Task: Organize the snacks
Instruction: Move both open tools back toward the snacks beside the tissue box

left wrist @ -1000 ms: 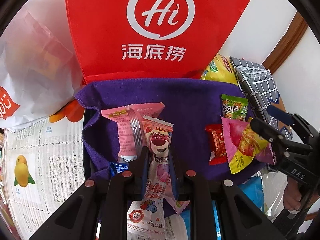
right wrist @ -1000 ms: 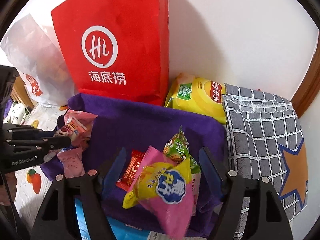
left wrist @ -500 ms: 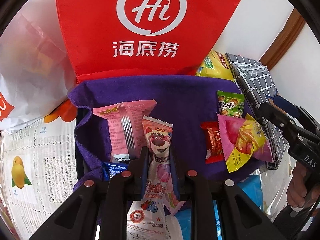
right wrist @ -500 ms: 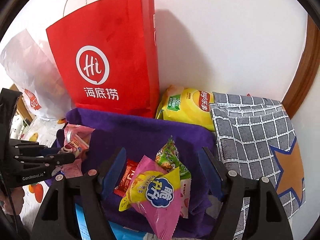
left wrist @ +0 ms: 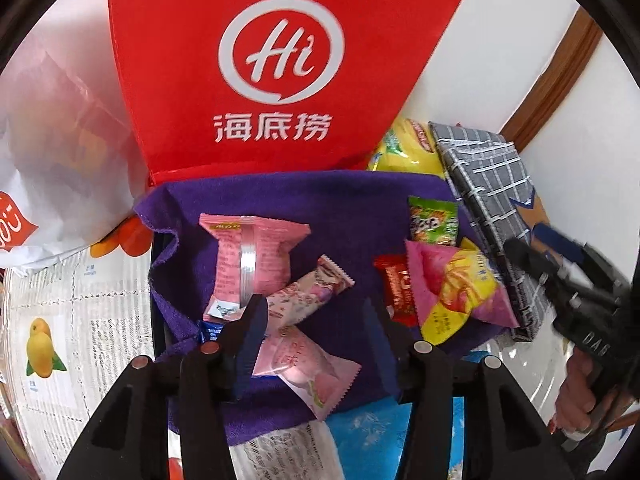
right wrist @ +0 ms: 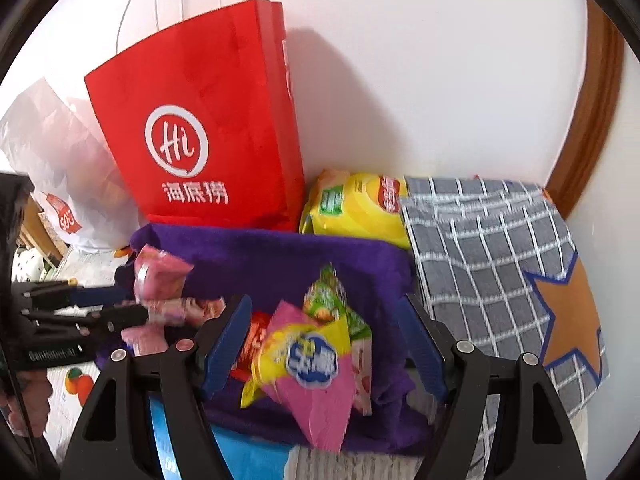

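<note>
A glossy red paper bag (right wrist: 208,140) with two thin white cord handles is standing upright against the white wall, its white round logo facing out. To its left a crinkled, translucent white plastic bag (right wrist: 60,176) is slumping. To the right a grey fabric box (right wrist: 492,256) with a white grid pattern and one orange star outlined in blue is sitting at the purple cloth's right edge, and a puffy yellow foil chip bag (right wrist: 356,212) is wedged behind the cloth's far right corner.

The fuzzy purple cloth (left wrist: 304,200) is carrying the small snacks in two clusters. Along its left edge three pink wrappers with crimped, zigzag ends are lying: one pillow-shaped pink packet (left wrist: 252,260) seam-up, one long slim pink bar (left wrist: 308,292) lying tilted across the cloth, and one pink candy pouch (left wrist: 308,372) at the near edge. Near the right edge one pink-and-yellow triangular chip packet (left wrist: 456,292) is overlapping one small red packet (left wrist: 396,292), with one green packet (left wrist: 432,220) just beyond them.

The left gripper (left wrist: 316,320) has just been opening its jaws; they are standing apart with the slim pink bar lying loose between them, not pressed by the pads. The right gripper (right wrist: 324,344) is hovering with jaws spread wide above the pink-and-yellow packet, gripping nothing.
</note>
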